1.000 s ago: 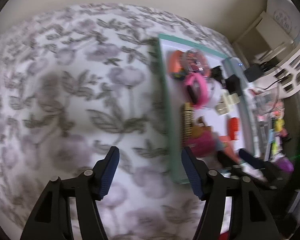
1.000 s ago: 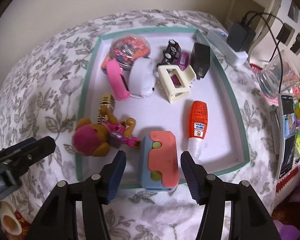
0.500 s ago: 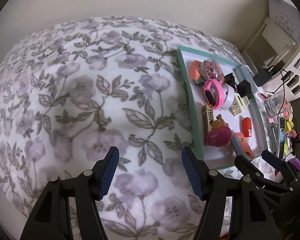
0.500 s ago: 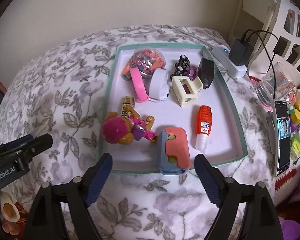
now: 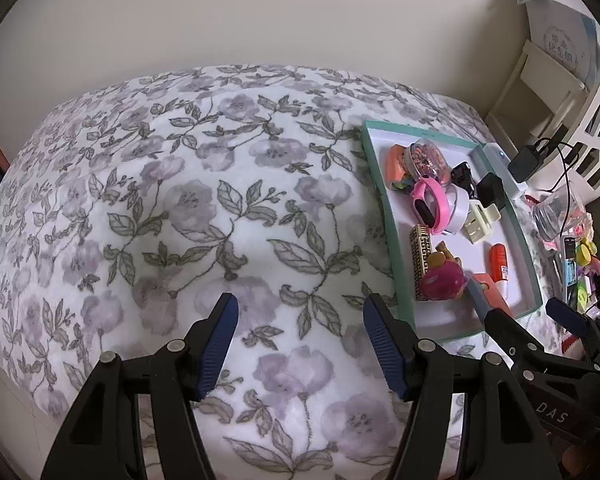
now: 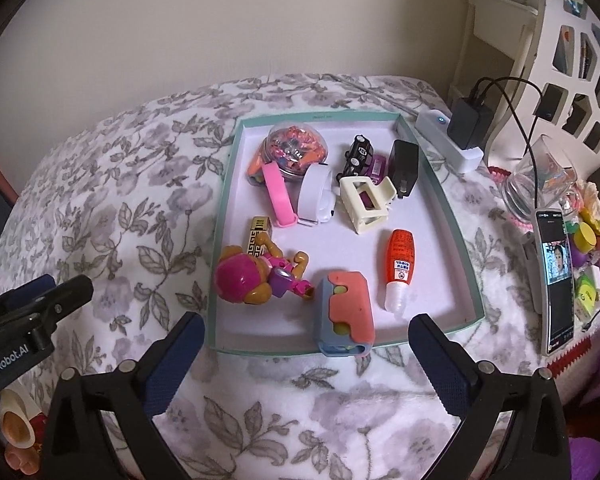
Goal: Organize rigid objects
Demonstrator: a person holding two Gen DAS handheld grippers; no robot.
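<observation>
Hovering above the flowered blanket (image 5: 204, 216), the left gripper (image 5: 299, 336) has its blue-padded jaws spread wide with nothing between them, well to the left of the tray (image 5: 396, 216). The right gripper (image 6: 305, 364) is spread even wider and also empty, held just in front of the tray's near edge (image 6: 260, 350). All the small objects lie inside this shallow teal-rimmed tray on the blanket. At its near edge a blue and coral case (image 6: 345, 314) leans over the rim, with a toy figure with a pink round head (image 6: 256, 278) just to its left and an orange glue bottle (image 6: 399, 272) just to its right, cap toward the near edge. A gold-patterned block (image 6: 258, 234) sits behind the figure, touching it. Toward the far side are a pink wristband (image 6: 278, 194), a white band (image 6: 315, 194) beside it, a clear dome of colourful bits (image 6: 294, 150), a cream hair clip (image 6: 365, 204), a small black toy car (image 6: 358, 156) and a black charger block (image 6: 405, 168). Right of the tray stand a phone (image 6: 556, 276) with a lit screen, a glass jar (image 6: 540, 184) and a white power strip (image 6: 448, 144).
</observation>
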